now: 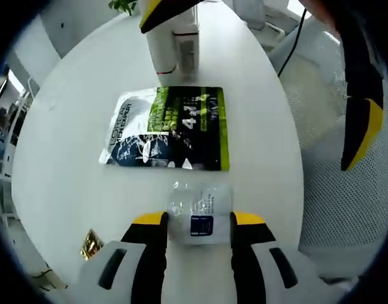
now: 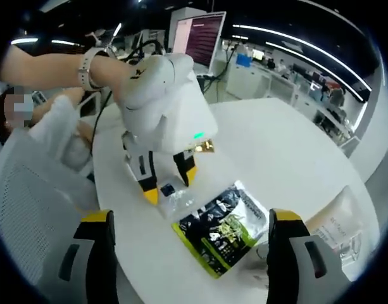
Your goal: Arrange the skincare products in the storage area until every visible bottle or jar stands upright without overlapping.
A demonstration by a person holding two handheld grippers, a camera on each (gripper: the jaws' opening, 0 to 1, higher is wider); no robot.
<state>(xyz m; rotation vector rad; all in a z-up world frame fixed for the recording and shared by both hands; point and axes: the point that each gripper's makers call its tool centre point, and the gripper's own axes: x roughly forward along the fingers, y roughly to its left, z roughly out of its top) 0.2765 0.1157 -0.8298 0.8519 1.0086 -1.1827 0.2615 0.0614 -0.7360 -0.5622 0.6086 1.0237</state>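
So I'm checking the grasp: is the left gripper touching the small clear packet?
Touching. In the left gripper view, the left gripper has both yellow-tipped jaws pressed against the sides of the clear packet on the white table.

Left gripper view close above the table (image 1: pixel 67 164), right gripper view apparently higher opposite, sharing the green pouch (image 1: pixel 175 130).

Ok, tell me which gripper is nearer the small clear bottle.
Left. The left gripper has its jaws on either side of the small clear bottle on the white table; the right gripper is farther back, jaws wide, beyond the green-and-black packet.
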